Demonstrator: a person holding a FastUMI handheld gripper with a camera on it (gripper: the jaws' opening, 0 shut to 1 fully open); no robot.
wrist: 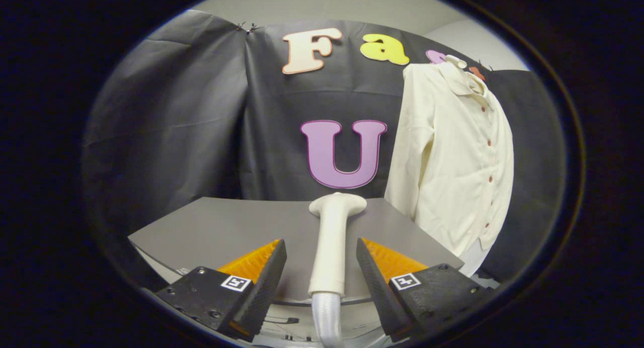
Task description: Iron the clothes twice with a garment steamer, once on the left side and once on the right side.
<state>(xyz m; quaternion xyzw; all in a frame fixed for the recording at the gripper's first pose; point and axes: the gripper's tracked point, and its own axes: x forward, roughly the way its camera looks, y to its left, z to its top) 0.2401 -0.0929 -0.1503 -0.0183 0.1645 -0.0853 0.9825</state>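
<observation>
- The grey table (221, 227) lies flat ahead of the gripper, and most of its top is bare.
- The table's near edge curves round just under the fingers. Its far edge runs along the foot of the black cloth wall (171, 137).
- On the left of the steamer there is a wide stretch of free table top. On the right there is a smaller stretch, up to the table's right corner.
- The garment steamer (333, 237) lies on the table, pointing away from the gripper. Its wide head is at the far end, close to the back edge of the table.
- A pale woven hose (326, 318) comes out of the steamer's near end and hangs down over the table's near edge.
- The shirt (455, 157) is cream with small dark buttons. It hangs up beyond the table's right corner, in front of the cloth wall, and its lower hem drops below the table top.
- The gripper (322, 267) has its fingers spread wide apart.
- The steamer's handle sits between the two fingers, with a gap on each side. Neither finger touches it, so the gripper holds nothing.
</observation>
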